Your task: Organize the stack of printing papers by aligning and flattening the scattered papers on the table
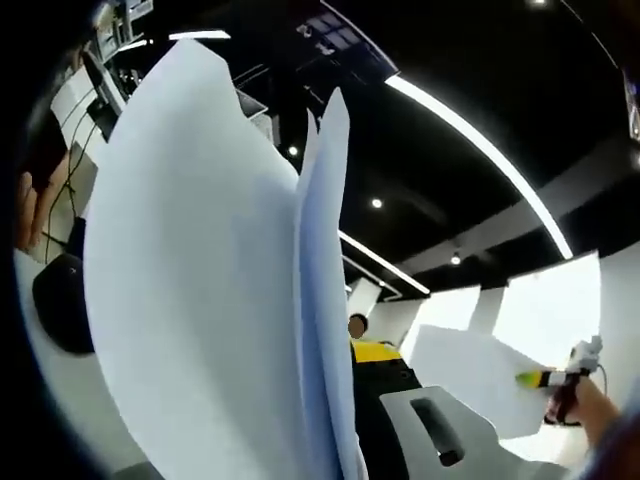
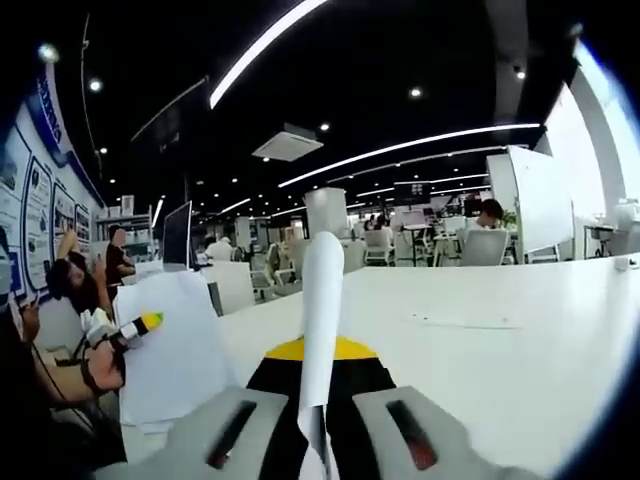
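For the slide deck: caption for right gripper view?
Right gripper pinching upright paper sheets edge-on above the white table.

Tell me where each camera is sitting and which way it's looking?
Left gripper view: rides the left gripper, tilted up toward the ceiling lights; sheets of paper stand right in front; one grey jaw shows at the bottom.
Right gripper view: rides the right gripper, facing level across the white table into the office; both grey jaws pinch a paper edge.
Shared: each view catches the other gripper in the person's hand, holding the same paper sheets from opposite sides.
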### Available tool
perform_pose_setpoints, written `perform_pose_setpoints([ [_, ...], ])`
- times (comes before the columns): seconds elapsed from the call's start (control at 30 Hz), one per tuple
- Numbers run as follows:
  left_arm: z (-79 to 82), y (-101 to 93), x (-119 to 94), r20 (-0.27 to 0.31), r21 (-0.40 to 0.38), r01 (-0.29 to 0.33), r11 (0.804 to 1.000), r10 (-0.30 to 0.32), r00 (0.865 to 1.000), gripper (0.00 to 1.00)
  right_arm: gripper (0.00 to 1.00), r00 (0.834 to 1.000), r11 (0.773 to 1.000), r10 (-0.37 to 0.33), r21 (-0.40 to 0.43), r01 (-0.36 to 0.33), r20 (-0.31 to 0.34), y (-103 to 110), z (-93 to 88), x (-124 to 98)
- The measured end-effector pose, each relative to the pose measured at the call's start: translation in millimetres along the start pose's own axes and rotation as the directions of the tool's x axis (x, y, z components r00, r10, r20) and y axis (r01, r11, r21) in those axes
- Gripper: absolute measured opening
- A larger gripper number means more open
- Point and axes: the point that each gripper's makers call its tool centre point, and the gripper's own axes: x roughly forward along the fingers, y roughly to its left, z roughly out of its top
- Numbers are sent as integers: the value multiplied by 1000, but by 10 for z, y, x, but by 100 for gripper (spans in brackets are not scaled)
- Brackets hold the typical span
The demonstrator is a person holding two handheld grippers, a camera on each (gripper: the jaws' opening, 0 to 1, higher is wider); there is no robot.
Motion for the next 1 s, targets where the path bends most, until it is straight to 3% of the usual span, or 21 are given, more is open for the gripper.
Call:
perform_pose_setpoints([
  [0.7, -32, -23, 14, -16, 22, 5, 1000, -4, 1000, 7, 0, 1000, 1000, 12, 13, -12, 13, -9, 74, 35],
  [1.0, -23, -17, 7, -14, 7, -2, 1000, 2, 1000, 7, 0, 999, 1000, 14, 9, -14, 51, 19, 300, 13],
])
